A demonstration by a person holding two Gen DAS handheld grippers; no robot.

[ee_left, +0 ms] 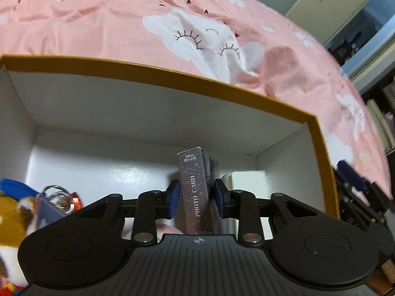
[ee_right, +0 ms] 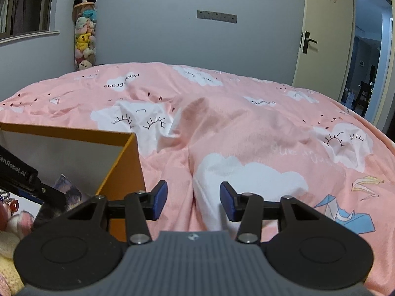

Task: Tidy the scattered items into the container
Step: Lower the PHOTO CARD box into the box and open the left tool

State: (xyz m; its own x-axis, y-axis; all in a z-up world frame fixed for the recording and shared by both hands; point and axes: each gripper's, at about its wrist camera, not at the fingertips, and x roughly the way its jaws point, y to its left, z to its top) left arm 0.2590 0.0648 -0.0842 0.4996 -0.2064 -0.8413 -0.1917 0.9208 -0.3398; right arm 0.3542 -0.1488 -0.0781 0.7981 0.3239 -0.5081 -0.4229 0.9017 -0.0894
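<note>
A dark starry box marked PHOTO CARD (ee_left: 197, 190) stands upright inside the orange-rimmed white container (ee_left: 172, 79). My left gripper (ee_left: 196, 197) straddles it, the blue pads close beside its two sides with no firm press visible, so I read it as open. From the right wrist view the left gripper's finger (ee_right: 49, 194) reaches into the container (ee_right: 123, 170) by the same box (ee_right: 69, 190). My right gripper (ee_right: 193, 199) hangs open over the pink quilt (ee_right: 246, 135), just right of the container, with nothing between its pads.
Inside the container lie a brown and white plush toy (ee_left: 12, 217), a key ring (ee_left: 55, 194), a blue item (ee_left: 12, 185) and a small white box (ee_left: 246, 180). A tall tube of plush toys (ee_right: 85, 29) stands by the far wall. A door (ee_right: 321, 37) is at the right.
</note>
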